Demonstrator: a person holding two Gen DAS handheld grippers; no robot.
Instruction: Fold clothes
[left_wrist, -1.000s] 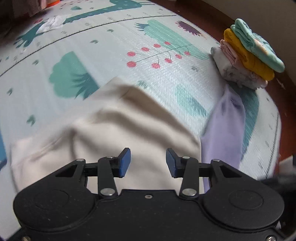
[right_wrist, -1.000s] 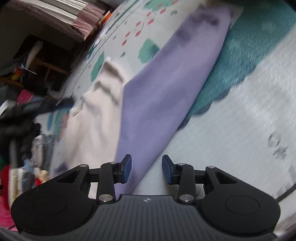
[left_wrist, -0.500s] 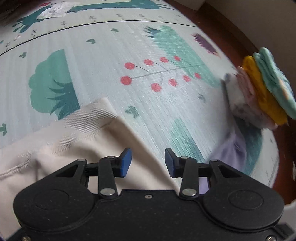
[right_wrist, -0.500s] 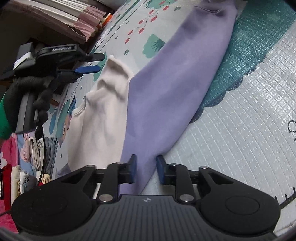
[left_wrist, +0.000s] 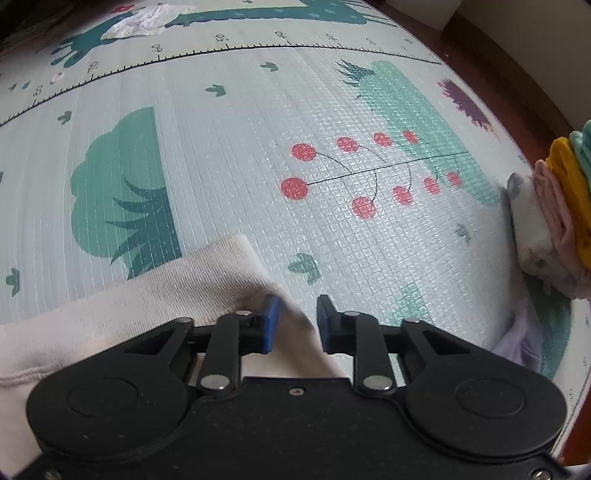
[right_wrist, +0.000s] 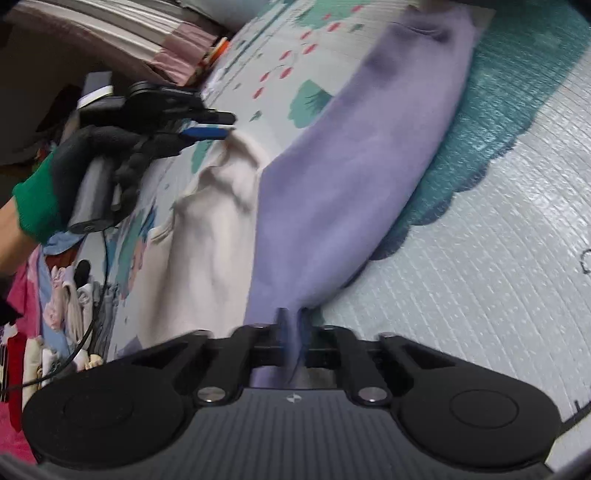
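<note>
Two-tone cream-and-lilac garment (right_wrist: 332, 184) lies rumpled; right gripper (right_wrist: 293, 325) pinches its hem, left gripper (left_wrist: 295, 325) gapes.

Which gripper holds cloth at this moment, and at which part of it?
The right gripper is shut on the near edge of the purple garment. The left gripper is open around a corner of the cream garment, not pinching it.
</note>
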